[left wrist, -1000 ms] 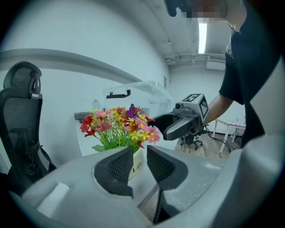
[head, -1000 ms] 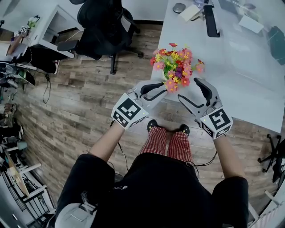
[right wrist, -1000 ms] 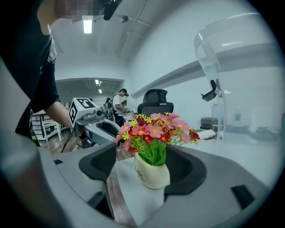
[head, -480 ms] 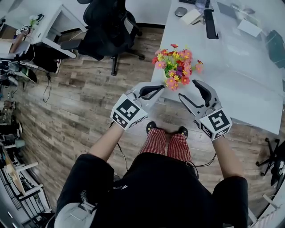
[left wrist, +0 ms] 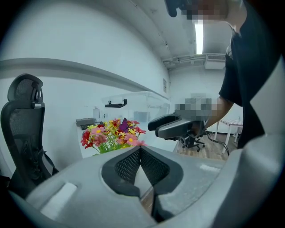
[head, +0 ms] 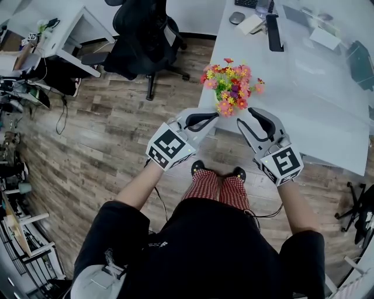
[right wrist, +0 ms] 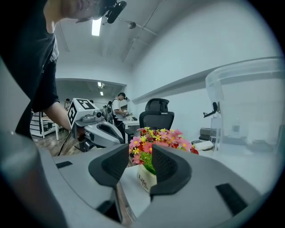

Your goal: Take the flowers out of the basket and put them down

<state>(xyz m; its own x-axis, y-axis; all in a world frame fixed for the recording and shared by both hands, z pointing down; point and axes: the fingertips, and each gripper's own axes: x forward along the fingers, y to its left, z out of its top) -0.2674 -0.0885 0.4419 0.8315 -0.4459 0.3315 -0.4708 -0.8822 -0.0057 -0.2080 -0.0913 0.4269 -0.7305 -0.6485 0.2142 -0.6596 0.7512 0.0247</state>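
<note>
A bunch of small red, pink and yellow flowers (head: 232, 84) stands near the front corner of the white desk (head: 304, 111). In the right gripper view the flowers (right wrist: 158, 137) rise from a white pot (right wrist: 145, 179). My left gripper (head: 215, 115) is just left of the flowers, apart from them, its jaws shut on nothing (left wrist: 140, 149). My right gripper (head: 248, 114) is just to their right. Its jaws have just been closing and still leave a gap (right wrist: 140, 151), with the pot beyond it and nothing held.
A black office chair (head: 137, 35) stands on the wood floor to the left of the desk. A keyboard (head: 273, 29), a mouse (head: 235, 10) and a clear plastic cover (head: 327, 23) lie at the desk's far end. People stand in the room behind.
The right gripper's jaws have narrowed from wide apart. The left gripper's jaws went from slightly parted to shut. Both grippers edged up towards the flowers.
</note>
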